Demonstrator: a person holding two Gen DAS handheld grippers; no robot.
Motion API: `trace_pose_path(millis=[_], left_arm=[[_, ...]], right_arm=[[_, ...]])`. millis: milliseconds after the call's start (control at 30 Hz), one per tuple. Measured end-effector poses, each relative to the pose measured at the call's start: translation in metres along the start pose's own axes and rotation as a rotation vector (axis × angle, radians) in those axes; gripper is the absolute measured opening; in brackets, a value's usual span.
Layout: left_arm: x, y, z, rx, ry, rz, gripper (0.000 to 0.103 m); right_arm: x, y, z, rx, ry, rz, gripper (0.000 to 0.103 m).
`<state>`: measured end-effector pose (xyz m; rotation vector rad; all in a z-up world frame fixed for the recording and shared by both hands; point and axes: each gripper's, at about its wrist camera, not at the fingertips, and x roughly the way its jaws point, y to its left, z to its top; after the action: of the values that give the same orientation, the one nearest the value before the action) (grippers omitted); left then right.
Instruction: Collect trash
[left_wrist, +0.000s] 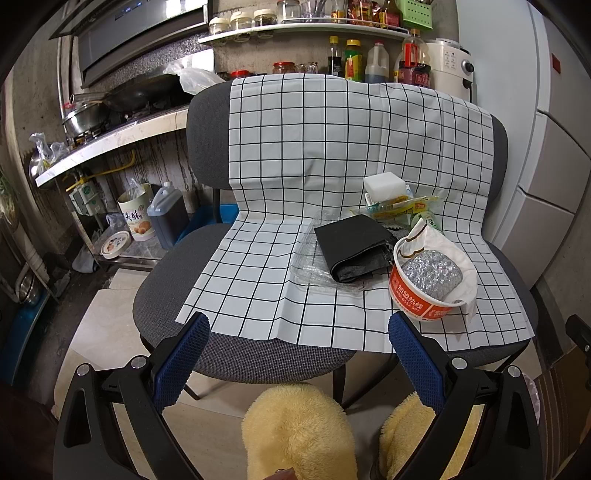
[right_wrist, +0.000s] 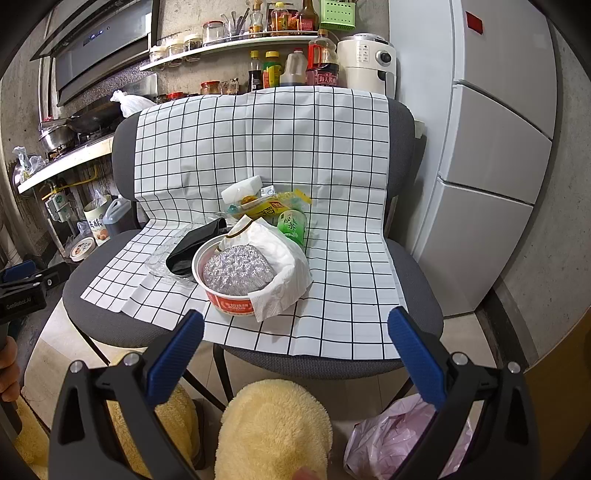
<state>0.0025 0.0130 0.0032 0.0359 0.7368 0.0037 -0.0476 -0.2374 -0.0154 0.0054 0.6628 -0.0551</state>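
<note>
With both my left tongs (left_wrist: 297, 356) and right tongs (right_wrist: 295, 352) wide and empty, the red paper bowl (right_wrist: 231, 291) and surrounding litter at frame centre remain uncollected.

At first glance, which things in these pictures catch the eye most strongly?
The black-and-white checked cloth draped over the grey chair dominates. On the seat sits a heap of trash: a red paper bowl holding a glittery silver scrubber and white tissue. Both open grippers, left and right, frame fluffy yellow slippers below.
</note>
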Motion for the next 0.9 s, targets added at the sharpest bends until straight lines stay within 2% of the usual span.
trace_pose_path(millis=[467,900], left_arm=[[-0.001,0.002,-0.001,0.001,0.004,0.001,0.096],[0.050,-0.002,-0.012,-0.003,0.088,0.017,0.095]], right_arm=[[0.003,-0.002,-0.002,0.006,0.006,0.000,0.097],[0.058,-0.011,-0.007,0.017,0.023,0.102,0.097]])
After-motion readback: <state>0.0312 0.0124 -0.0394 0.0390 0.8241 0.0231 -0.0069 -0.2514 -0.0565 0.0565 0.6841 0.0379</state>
